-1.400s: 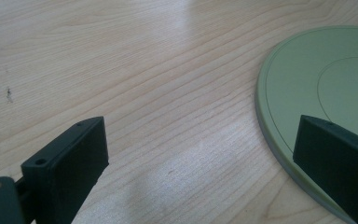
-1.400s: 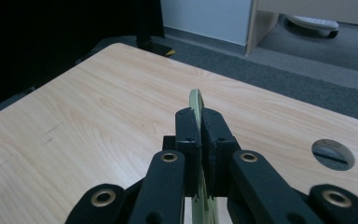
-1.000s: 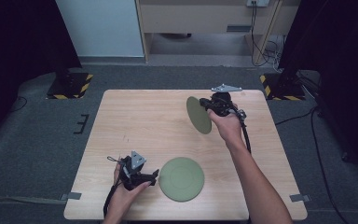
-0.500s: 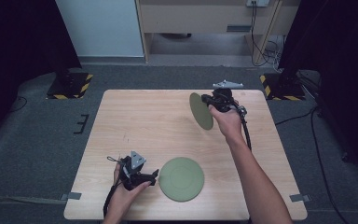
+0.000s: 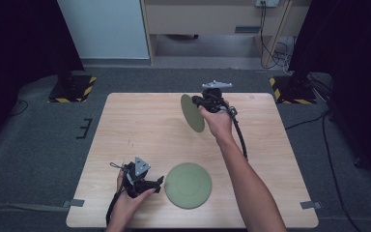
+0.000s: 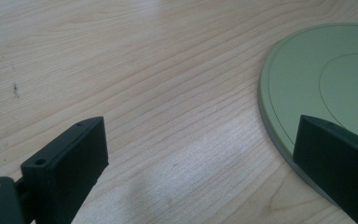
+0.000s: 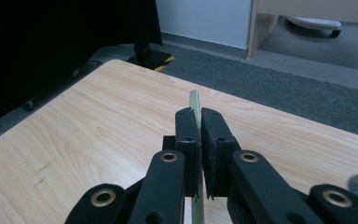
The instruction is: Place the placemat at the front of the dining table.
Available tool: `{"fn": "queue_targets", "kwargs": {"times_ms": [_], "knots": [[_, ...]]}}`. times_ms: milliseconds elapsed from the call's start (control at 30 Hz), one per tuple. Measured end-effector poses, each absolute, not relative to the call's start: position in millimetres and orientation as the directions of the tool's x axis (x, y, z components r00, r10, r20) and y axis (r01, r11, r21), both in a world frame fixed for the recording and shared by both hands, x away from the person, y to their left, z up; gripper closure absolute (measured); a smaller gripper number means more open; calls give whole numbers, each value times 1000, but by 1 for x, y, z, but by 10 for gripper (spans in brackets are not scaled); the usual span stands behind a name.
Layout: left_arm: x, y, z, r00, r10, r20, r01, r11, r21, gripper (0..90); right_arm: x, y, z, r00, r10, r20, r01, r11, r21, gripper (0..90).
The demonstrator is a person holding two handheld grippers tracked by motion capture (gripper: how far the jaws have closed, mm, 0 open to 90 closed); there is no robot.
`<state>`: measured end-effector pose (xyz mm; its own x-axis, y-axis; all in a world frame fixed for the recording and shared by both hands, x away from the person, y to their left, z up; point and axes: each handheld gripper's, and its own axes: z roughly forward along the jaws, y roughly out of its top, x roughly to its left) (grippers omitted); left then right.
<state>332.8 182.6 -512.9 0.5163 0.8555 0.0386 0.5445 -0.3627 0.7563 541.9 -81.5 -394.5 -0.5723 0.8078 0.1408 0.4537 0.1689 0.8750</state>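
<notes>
Upper centre of the high view, the right tool (image 5: 199,104) pinches the stiff, light green plate (image 5: 192,113) on edge by its rim, a slippery hold, while the left tool (image 6: 200,154) gapes empty.

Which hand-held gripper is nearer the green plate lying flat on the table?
Left. The left hand-held gripper sits open right beside the flat green plate; the right hand-held gripper is at the table's far side, clamping a second plate on edge.

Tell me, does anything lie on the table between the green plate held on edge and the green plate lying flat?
Nothing visible does. Between the held green plate and the flat green plate there is bare wooden table.
</notes>
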Motion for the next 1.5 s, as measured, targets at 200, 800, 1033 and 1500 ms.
{"fn": "queue_targets", "kwargs": {"times_ms": [200,800,1033,1500], "knots": [[333,187,-513,506,862,30,549,-349,760,22,548,-70,-401,-570,802,179,459,131,879,865],[333,193,-513,495,869,15,556,-330,763,23,578,-115,-435,-431,857,281,553,5,833,864],[335,193,-514,496,869,12,560,-330,760,23,580,-136,-457,-378,882,283,592,-5,806,862],[335,191,-516,499,867,8,565,-332,755,23,589,-152,-484,-330,893,306,632,-32,775,860]]}}
